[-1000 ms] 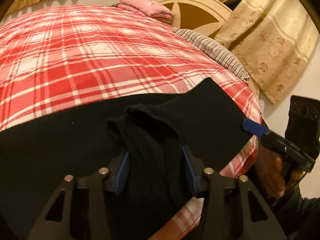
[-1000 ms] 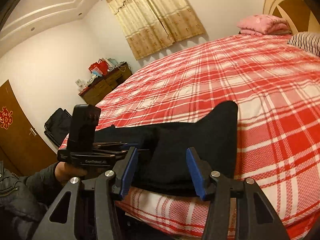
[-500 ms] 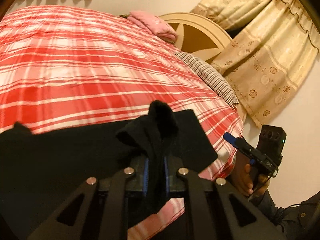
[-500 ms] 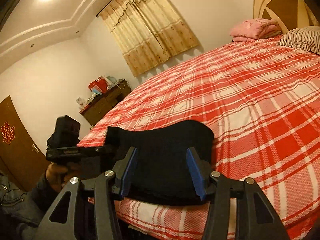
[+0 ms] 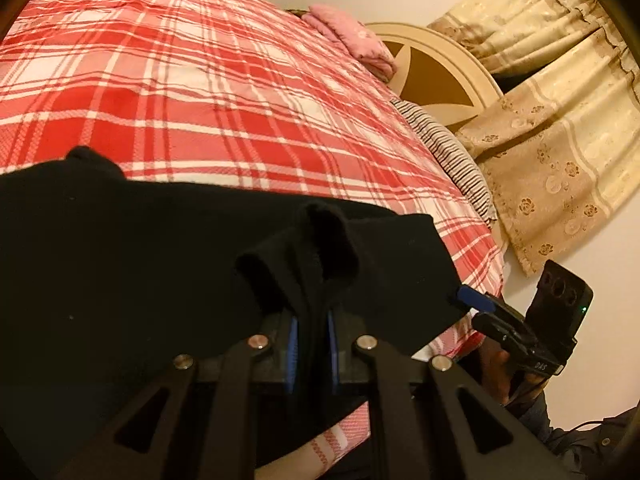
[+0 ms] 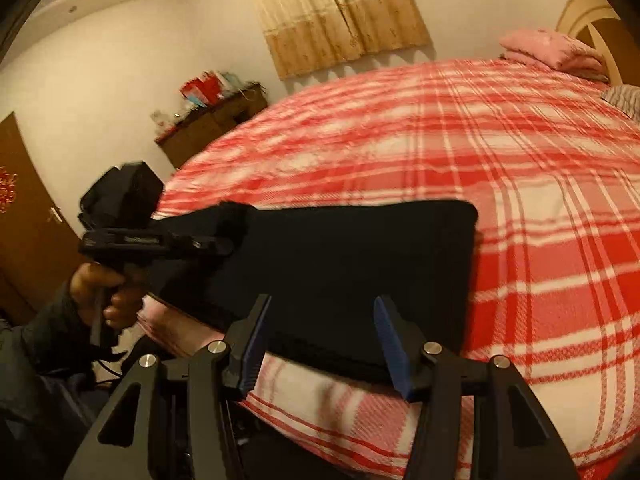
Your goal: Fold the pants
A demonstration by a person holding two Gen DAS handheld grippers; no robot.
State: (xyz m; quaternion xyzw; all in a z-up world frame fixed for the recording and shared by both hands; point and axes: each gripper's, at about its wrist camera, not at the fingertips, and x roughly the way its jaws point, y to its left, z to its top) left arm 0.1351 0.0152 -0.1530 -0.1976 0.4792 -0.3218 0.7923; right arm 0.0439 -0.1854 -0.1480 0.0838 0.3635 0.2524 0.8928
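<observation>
Black pants [image 5: 140,264] lie flat along the near edge of a red plaid bed. My left gripper [image 5: 312,344] is shut on a bunched fold of the pants' edge, which sticks up between the blue pads. In the right wrist view the pants [image 6: 352,272] form a flat dark rectangle, and the left gripper [image 6: 224,240] pinches their left end. My right gripper [image 6: 320,344] is open and empty, with its fingers just before the pants' near edge. The right gripper also shows in the left wrist view [image 5: 476,304] at the pants' right corner.
The red plaid bedspread [image 5: 200,92] stretches far behind the pants. A pink folded blanket [image 6: 552,50], a striped pillow [image 5: 452,156] and the headboard [image 5: 440,76] are at the bed's head. A wooden dresser [image 6: 208,124] and a door [image 6: 20,216] stand by the left wall.
My left gripper closed on the pants' edge and holds it bunched. The pants have been drawn flatter into a rectangle. My right gripper stays open at their near edge.
</observation>
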